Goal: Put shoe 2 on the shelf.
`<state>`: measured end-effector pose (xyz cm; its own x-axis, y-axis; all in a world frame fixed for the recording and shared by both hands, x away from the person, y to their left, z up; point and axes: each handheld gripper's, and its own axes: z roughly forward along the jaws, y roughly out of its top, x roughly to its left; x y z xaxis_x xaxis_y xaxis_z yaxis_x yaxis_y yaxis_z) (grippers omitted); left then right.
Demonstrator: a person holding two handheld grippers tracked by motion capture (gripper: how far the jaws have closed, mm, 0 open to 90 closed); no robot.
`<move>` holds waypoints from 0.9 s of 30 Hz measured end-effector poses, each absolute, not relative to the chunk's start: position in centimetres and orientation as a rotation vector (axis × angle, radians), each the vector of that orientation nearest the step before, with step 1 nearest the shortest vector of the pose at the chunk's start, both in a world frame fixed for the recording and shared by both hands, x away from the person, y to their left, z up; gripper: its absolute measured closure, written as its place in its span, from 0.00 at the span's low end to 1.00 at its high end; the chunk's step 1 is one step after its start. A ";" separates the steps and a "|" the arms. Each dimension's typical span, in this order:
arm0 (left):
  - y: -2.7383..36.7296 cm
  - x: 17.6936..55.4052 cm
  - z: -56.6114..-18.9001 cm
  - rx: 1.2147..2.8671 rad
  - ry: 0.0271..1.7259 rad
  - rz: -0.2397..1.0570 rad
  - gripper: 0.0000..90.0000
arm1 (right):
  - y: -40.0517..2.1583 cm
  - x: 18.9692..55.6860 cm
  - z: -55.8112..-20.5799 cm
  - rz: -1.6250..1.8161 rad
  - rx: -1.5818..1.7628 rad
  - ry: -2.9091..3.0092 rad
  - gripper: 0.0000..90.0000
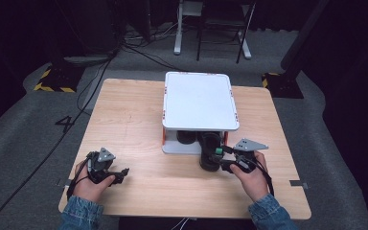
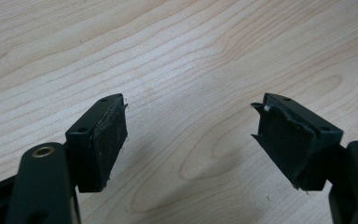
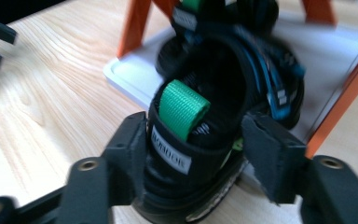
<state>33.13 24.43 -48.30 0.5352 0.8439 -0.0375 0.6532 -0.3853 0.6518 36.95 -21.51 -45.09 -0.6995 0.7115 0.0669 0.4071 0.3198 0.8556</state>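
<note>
A black shoe with a green heel loop stands at the front edge of a white two-level rack, its toe under the top shelf. My right gripper is shut on the shoe's heel, one jaw on each side. In the right gripper view the shoe partly rests on the rack's lower tray. A second black shoe sits farther in on that tray. My left gripper is held low over the wooden table at the front left, open, with nothing between its jaws.
Orange posts carry the rack's top shelf and flank the shoe. The rack stands at the middle back of the table. Bare wood lies left of the rack and along the front edge. Cables and stands occupy the floor beyond.
</note>
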 end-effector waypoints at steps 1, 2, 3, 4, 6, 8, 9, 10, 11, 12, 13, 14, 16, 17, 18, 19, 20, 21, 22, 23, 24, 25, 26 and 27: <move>24.4 33.1 -48.3 2.158 1.206 0.401 0.27 | -21.5 36.9 -45.1 1.327 1.002 2.269 0.42; 24.4 33.1 -48.3 2.157 1.207 0.403 0.27 | -21.6 35.5 -44.2 1.334 0.926 2.215 0.42; 24.4 33.1 -48.3 2.158 1.207 0.407 0.27 | -21.6 35.0 -44.0 1.324 0.904 2.199 0.47; 24.4 33.1 -48.3 2.159 1.207 0.407 0.27 | -21.7 34.2 -43.6 1.300 0.877 2.184 0.57; 24.3 33.1 -48.3 2.156 1.209 0.402 0.27 | -21.8 33.3 -43.4 1.266 0.845 2.189 0.64; 24.3 33.2 -48.4 2.164 1.211 0.397 0.27 | -21.5 31.6 -43.8 1.176 0.802 2.218 0.77; 24.2 33.1 -48.5 2.161 1.213 0.393 0.27 | -21.3 31.1 -44.1 1.152 0.802 2.241 0.80; 24.1 33.2 -48.5 2.160 1.212 0.396 0.27 | -21.1 30.8 -44.6 1.144 0.828 2.269 0.82; 24.0 33.2 -48.5 2.161 1.209 0.393 0.27 | -21.0 30.7 -45.1 1.142 0.849 2.295 0.84; 24.0 33.2 -48.4 2.167 1.205 0.393 0.27 | -20.7 30.7 -45.8 1.142 0.866 2.320 0.84; 24.0 33.1 -48.4 2.169 1.202 0.394 0.27 | -20.5 30.8 -46.4 1.146 0.874 2.336 0.83; 23.9 33.1 -48.4 2.164 1.201 0.392 0.27 | -20.3 30.9 -46.9 1.149 0.883 2.348 0.82; 23.9 33.1 -48.4 2.165 1.202 0.391 0.26 | -20.0 31.1 -47.8 1.125 0.886 2.365 0.81; 24.0 33.1 -48.4 2.164 1.202 0.396 0.26 | -19.9 31.2 -48.1 1.114 0.884 2.372 0.81; 24.0 33.1 -48.4 2.163 1.206 0.396 0.26 | -19.9 31.3 -48.4 1.105 0.889 2.378 0.82; 24.0 33.2 -48.4 2.166 1.205 0.395 0.26 | -19.8 31.4 -48.6 1.098 0.889 2.380 0.82; 24.0 33.2 -48.5 2.167 1.203 0.394 0.26 | -19.8 31.4 -48.8 1.093 0.888 2.378 0.83; 24.0 33.2 -48.5 2.170 1.201 0.393 0.26 | -19.7 31.5 -48.9 1.091 0.878 2.374 0.83; 24.0 33.2 -48.5 2.172 1.200 0.392 0.26 | -19.7 31.6 -49.1 1.097 0.866 2.363 0.84; 24.0 33.2 -48.5 2.173 1.199 0.393 0.26 | -19.7 31.8 -49.2 1.102 0.858 2.362 0.88; 24.0 33.2 -48.5 2.173 1.196 0.394 0.26 | -19.7 32.1 -49.3 1.117 0.856 2.369 0.90; 24.0 33.1 -48.4 2.173 1.194 0.387 0.26 | -19.8 32.3 -49.3 1.146 0.862 2.375 0.91; 23.9 33.1 -48.4 2.169 1.193 0.392 0.26 | -19.7 32.5 -49.3 1.170 0.866 2.368 0.91; 23.9 33.1 -48.4 2.166 1.196 0.391 0.26 | -19.7 32.6 -49.2 1.174 0.856 2.353 0.91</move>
